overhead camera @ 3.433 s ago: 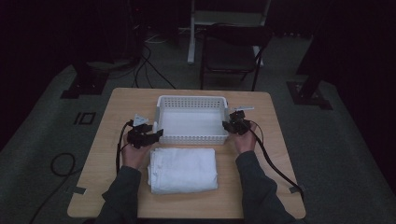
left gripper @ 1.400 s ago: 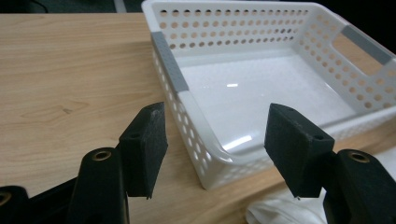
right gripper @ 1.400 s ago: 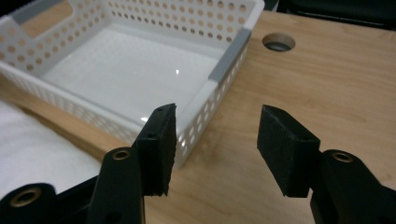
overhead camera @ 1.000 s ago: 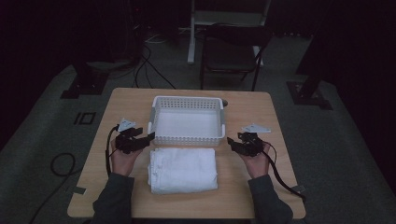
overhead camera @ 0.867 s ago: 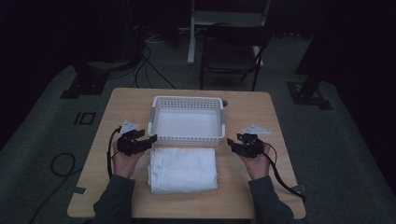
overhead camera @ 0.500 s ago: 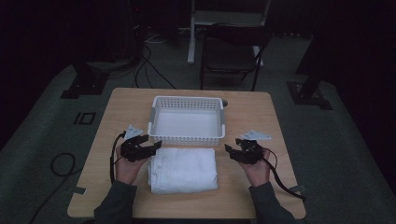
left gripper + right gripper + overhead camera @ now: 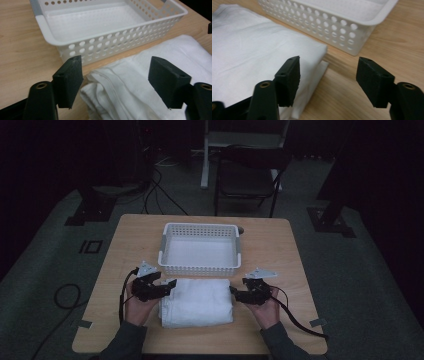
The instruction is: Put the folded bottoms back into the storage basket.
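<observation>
From the high view, a folded white towel point(image 7: 196, 302) lies on the wooden table point(image 7: 300, 260), just in front of a white perforated plastic basket point(image 7: 200, 249) that sits empty at the table's middle. The left gripper point(image 7: 169, 287) has its tips at the towel's left edge and the right gripper point(image 7: 233, 292) at its right edge, each held low by a hand coming in from the near side. Beyond the table a dark chair point(image 7: 250, 175) stands on the grey floor.

In the left gripper view, the two black jaws stand apart, having just been opening, and the towel's point(image 7: 140, 82) rumpled, layered corner lies between and beyond them; nothing is pinched yet. The basket's point(image 7: 105, 32) holed wall runs just behind the cloth.

In the right gripper view, the jaws are likewise spread and have just been widening. The towel's point(image 7: 257, 52) neat folded corner sits under the left jaw, with bare table point(image 7: 402, 42) under the right one, and the basket point(image 7: 332, 27) lies close behind (its near corner nearly touches the cloth).

The step in hand looks like the approach to a two-sided grasp of the towel, probably to lift it into the basket. The next move calls for both grippers to slide inward so each takes in the full stack of layers, then close together and evenly, so the fold does not fall open when raised.
</observation>
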